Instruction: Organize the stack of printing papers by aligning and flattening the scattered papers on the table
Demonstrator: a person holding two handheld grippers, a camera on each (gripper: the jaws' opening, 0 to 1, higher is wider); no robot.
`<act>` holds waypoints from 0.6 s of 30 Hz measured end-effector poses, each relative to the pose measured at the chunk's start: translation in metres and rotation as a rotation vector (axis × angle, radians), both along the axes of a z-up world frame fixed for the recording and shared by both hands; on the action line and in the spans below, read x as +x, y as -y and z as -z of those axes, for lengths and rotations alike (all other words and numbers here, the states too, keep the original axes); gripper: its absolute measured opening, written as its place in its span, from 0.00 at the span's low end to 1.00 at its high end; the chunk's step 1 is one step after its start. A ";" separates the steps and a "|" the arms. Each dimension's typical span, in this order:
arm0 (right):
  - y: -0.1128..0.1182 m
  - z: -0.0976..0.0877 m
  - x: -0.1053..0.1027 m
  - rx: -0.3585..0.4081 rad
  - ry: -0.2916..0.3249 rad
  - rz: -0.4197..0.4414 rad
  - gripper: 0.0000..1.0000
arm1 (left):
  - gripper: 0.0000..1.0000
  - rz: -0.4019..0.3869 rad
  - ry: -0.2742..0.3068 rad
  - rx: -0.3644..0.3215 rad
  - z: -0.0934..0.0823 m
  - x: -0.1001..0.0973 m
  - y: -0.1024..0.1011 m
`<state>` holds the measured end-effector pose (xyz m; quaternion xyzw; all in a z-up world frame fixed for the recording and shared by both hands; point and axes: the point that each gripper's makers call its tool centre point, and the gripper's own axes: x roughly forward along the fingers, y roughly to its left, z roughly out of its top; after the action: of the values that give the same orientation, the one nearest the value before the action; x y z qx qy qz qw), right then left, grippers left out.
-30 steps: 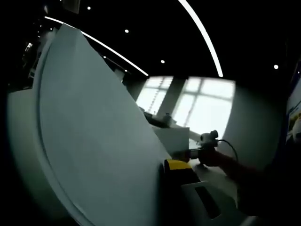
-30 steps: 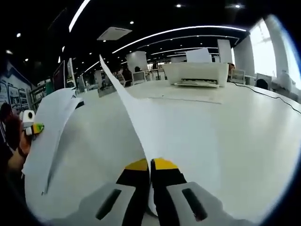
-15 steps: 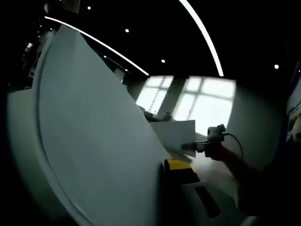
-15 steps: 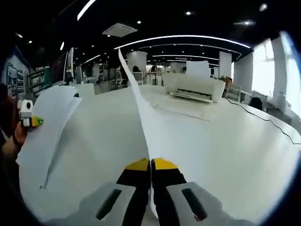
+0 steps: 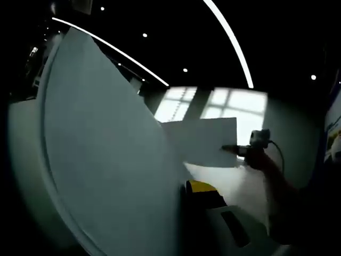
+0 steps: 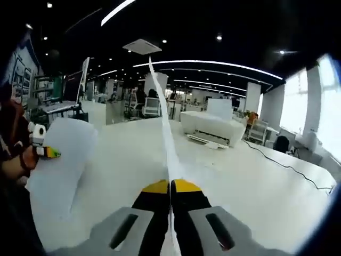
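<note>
Paper sheet [image 6: 166,125] stands edge-on straight ahead of my right hand-held gripper [image 6: 171,186], jaws pinched on its near edge, lifted above the counter [image 6: 256,181]. My left hand-held gripper [image 5: 187,188] pinches a second sheet [image 5: 106,160], off to the left; both white, gently bowed.
</note>
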<state>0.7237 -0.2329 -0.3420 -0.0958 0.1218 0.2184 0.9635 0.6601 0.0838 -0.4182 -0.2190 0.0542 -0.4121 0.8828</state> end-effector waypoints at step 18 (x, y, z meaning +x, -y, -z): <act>-0.013 -0.067 -0.032 -0.059 0.078 -0.075 0.00 | 0.11 0.001 0.001 0.004 0.000 0.001 -0.001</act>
<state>0.6913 -0.2203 -0.2746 -0.1374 0.0869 0.2468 0.9553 0.6614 0.0847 -0.4186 -0.2170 0.0549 -0.4127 0.8829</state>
